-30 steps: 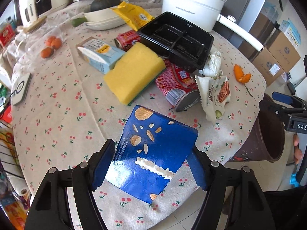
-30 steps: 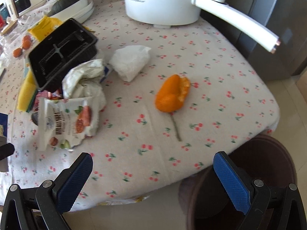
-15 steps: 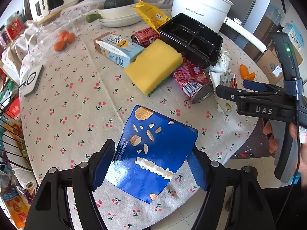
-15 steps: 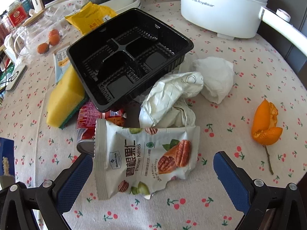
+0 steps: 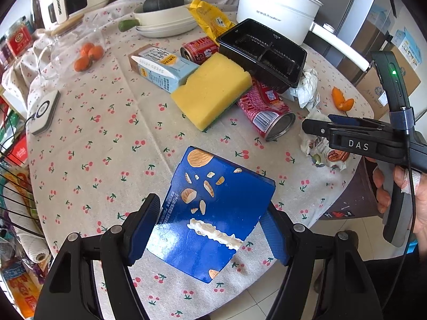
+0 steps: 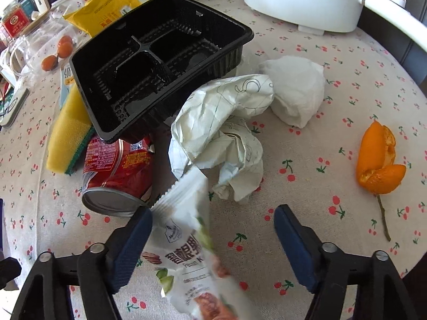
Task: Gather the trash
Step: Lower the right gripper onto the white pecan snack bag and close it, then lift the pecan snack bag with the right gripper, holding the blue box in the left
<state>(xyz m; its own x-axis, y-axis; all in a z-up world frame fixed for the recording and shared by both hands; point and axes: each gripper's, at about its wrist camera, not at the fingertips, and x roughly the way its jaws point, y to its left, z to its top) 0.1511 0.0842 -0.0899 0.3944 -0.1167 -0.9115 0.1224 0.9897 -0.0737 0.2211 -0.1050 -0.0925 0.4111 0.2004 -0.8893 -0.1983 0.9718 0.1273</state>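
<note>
My left gripper [image 5: 210, 224] is shut on a blue snack box [image 5: 213, 218] and holds it above the table's near edge. My right gripper [image 6: 213, 226] is half closed around a white nut snack packet [image 6: 192, 242]; the left finger touches the packet, the right finger stands apart from it. The packet is tilted up off the cloth. The right gripper also shows in the left wrist view [image 5: 331, 125], over the packet [image 5: 325, 154]. Crumpled white paper [image 6: 224, 133], a red can [image 6: 117, 173] and an orange peel [image 6: 379, 160] lie beyond.
A black plastic tray [image 6: 160, 53] rests on the can and a yellow sponge [image 5: 210, 90]. A milk carton [image 5: 162, 69], yellow packet [image 5: 210, 18], white pot [image 5: 277, 8], bowl with squash [image 5: 165, 18] and a brown bin [image 5: 355, 194] beside the table's right edge.
My right gripper has swung left from the bin, come down over the nut packet and narrowed around it; the packet has lifted and tilted. My left gripper still holds the blue box.
</note>
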